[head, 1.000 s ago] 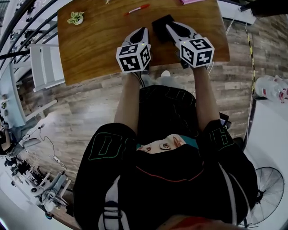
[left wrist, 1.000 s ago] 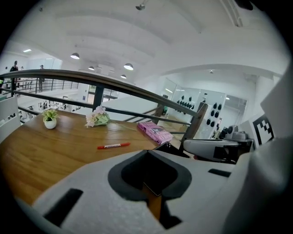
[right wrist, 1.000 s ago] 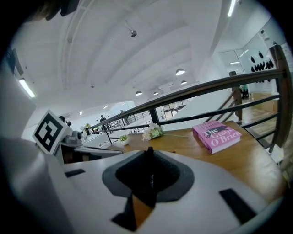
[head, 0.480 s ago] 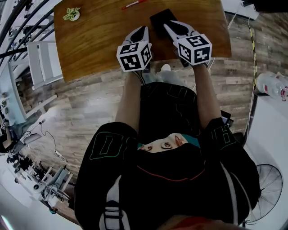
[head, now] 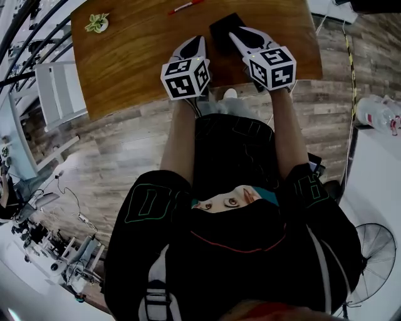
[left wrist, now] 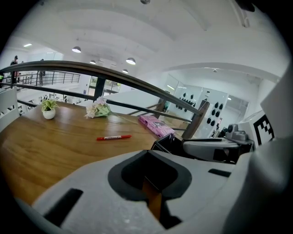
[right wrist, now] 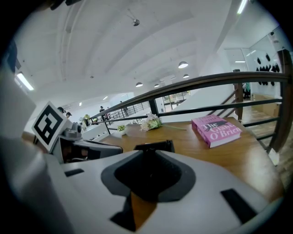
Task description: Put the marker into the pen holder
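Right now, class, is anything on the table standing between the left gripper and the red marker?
Nothing visible does. In the left gripper view only bare table lies between the left gripper and the marker. The black pen holder stands off to the right of that line, beside the right gripper.

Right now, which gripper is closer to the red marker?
Left. The marker lies ahead of the left gripper, slightly to its left; the right gripper is farther right, by the black pen holder.
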